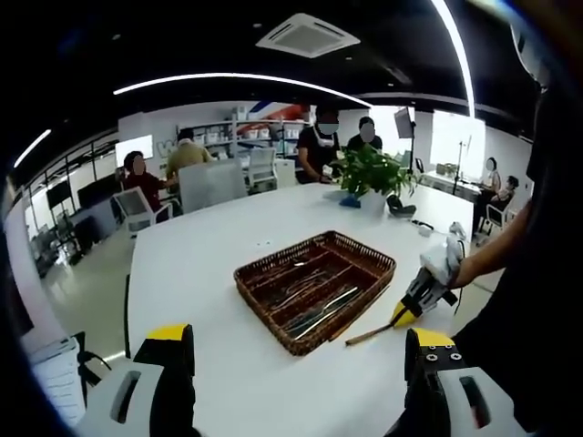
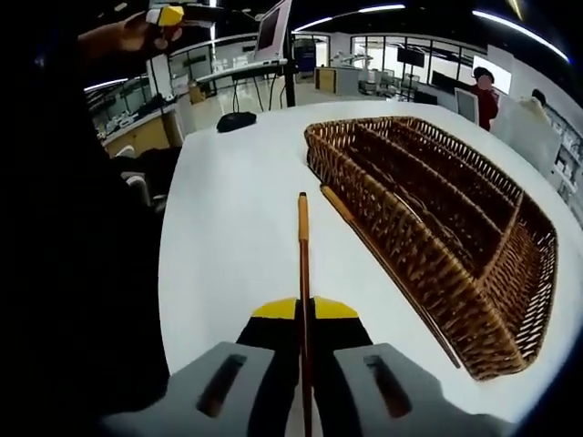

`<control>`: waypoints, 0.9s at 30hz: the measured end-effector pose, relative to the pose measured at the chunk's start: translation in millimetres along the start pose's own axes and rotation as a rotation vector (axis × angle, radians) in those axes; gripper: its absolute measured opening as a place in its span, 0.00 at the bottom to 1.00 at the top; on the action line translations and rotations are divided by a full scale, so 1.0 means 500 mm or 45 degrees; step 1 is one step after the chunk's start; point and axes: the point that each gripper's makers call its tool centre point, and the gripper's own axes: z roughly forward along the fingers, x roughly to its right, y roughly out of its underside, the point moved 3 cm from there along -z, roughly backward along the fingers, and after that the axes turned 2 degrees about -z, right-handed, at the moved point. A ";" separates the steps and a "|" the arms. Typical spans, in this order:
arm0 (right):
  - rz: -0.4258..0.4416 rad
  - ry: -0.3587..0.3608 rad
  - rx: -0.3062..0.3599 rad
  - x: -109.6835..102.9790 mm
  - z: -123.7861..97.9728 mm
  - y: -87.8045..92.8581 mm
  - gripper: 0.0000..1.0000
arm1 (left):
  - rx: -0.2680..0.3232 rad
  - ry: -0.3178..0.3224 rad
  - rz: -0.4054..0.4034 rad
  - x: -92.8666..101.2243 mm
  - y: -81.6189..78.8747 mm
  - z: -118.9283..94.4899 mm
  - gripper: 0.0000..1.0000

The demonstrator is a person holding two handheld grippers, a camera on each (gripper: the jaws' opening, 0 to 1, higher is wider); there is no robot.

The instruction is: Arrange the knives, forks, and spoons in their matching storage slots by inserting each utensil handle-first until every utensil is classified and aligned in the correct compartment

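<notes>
One wooden-handled utensil left outside the dark woven wicker tray (image 1: pixel 373 259), judging by the bare table.

Several metal utensils (image 1: pixel 314 305) lie in its compartments at centre frame; the right gripper (image 2: pixel 304 314) is clamped on a slim wooden-handled utensil (image 2: pixel 303 246) just beside the tray; the left gripper (image 1: pixel 296 350) is held agape, lower frame.

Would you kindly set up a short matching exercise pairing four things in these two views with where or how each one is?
Things:
1. basket
2. plant
3. utensil
4. left hand-held gripper

States:
A. clamped in the right hand-held gripper
B. jaws apart, holding nothing
C. at the table's far end
D. on the table, with cutlery in its compartments

Pairs: 1-D, 2-C, 3-A, 4-B
</notes>
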 end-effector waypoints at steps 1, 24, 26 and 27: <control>0.008 0.005 0.006 0.001 -0.005 -0.007 0.00 | 0.002 0.002 0.002 0.001 -0.001 0.002 1.00; 0.185 0.323 0.086 0.121 -0.131 -0.145 0.00 | 0.050 0.043 0.030 0.013 -0.045 0.038 1.00; 0.255 0.375 0.103 0.140 -0.142 -0.144 0.00 | 0.050 0.042 0.033 0.011 -0.047 0.039 1.00; 0.292 0.393 0.107 0.146 -0.147 -0.142 0.00 | 0.051 0.042 0.034 0.010 -0.049 0.040 1.00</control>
